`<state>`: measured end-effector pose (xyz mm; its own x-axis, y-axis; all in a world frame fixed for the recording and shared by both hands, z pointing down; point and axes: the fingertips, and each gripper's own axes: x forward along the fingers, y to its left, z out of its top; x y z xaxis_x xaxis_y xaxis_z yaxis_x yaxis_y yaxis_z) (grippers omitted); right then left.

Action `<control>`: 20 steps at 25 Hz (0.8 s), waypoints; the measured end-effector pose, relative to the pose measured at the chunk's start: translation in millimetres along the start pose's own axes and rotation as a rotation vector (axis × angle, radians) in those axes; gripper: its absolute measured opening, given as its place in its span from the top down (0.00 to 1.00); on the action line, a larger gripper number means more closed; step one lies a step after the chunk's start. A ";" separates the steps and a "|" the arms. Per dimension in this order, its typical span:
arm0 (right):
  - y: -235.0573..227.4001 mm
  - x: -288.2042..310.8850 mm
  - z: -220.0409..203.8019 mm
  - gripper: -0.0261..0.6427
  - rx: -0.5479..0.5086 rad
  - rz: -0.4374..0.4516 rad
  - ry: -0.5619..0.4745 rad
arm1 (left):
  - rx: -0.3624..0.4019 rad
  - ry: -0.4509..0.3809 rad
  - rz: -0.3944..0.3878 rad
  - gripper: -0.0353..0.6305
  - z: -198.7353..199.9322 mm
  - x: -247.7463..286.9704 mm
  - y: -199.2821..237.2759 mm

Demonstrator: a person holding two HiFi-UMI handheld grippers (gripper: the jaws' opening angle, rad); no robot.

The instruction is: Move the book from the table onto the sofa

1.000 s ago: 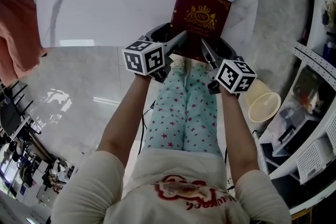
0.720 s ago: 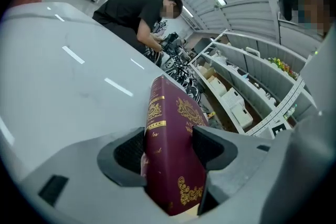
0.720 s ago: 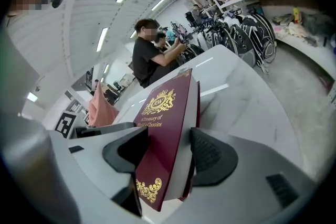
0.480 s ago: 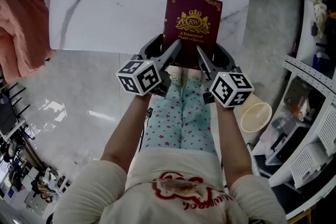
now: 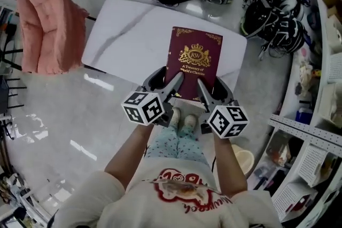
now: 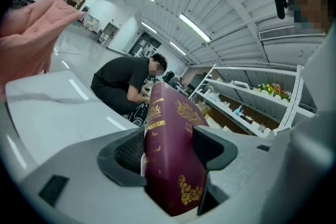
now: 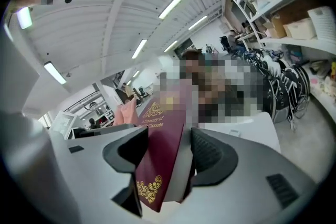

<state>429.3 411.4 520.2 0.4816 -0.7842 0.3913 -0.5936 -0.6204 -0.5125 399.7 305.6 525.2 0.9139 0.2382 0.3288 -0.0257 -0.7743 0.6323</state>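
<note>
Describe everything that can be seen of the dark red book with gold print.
The dark red hardcover book is closed, with a gold crest, gold title print and gold corner ornaments on its front cover and gold bands on the spine. The left hand-held gripper and the right hand-held gripper each clamp its near edge. It seems lifted above the white marble-look table.
</note>
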 end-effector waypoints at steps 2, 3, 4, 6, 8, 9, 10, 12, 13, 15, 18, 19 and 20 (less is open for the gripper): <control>26.5 -0.4 29.1 0.59 -0.036 0.035 -0.020 | 0.014 -0.057 0.009 0.53 33.6 -16.1 -11.8; 40.4 -2.6 38.7 0.59 -0.045 0.050 -0.024 | 0.023 -0.077 0.016 0.53 46.7 -27.0 -17.0; 54.0 -5.9 45.3 0.59 -0.048 0.065 -0.026 | 0.034 -0.095 0.025 0.53 57.4 -39.2 -21.8; 78.6 -13.7 54.7 0.59 -0.047 0.096 -0.026 | 0.062 -0.133 0.043 0.53 74.7 -63.3 -31.2; 100.2 -20.0 65.0 0.59 -0.065 0.119 -0.034 | 0.078 -0.174 0.053 0.53 90.2 -83.1 -39.1; 110.2 -21.7 71.6 0.59 -0.080 0.130 -0.041 | 0.080 -0.195 0.054 0.53 98.7 -91.0 -42.3; 119.5 -22.4 78.9 0.59 -0.096 0.141 -0.048 | 0.081 -0.216 0.056 0.53 107.6 -97.8 -45.0; 135.9 -22.5 92.1 0.59 -0.127 0.168 -0.055 | 0.088 -0.251 0.061 0.53 124.0 -109.7 -49.7; 143.0 -23.2 96.4 0.59 -0.140 0.180 -0.058 | 0.092 -0.264 0.065 0.53 129.6 -115.4 -51.8; 154.1 -26.2 100.9 0.59 -0.153 0.204 -0.062 | 0.096 -0.286 0.074 0.53 135.8 -126.2 -55.7; 163.5 -31.8 104.5 0.59 -0.171 0.233 -0.066 | 0.097 -0.320 0.096 0.53 138.7 -137.6 -61.7; 165.3 -32.7 105.1 0.59 -0.178 0.243 -0.064 | 0.097 -0.332 0.105 0.53 138.8 -140.2 -62.9; 167.0 -32.9 105.4 0.59 -0.185 0.253 -0.060 | 0.095 -0.345 0.113 0.53 138.8 -142.7 -63.2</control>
<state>382.3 335.1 341.1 0.3372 -0.9152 0.2205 -0.8042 -0.4019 -0.4380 327.2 239.2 340.9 0.9906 -0.0509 0.1270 -0.1113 -0.8394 0.5321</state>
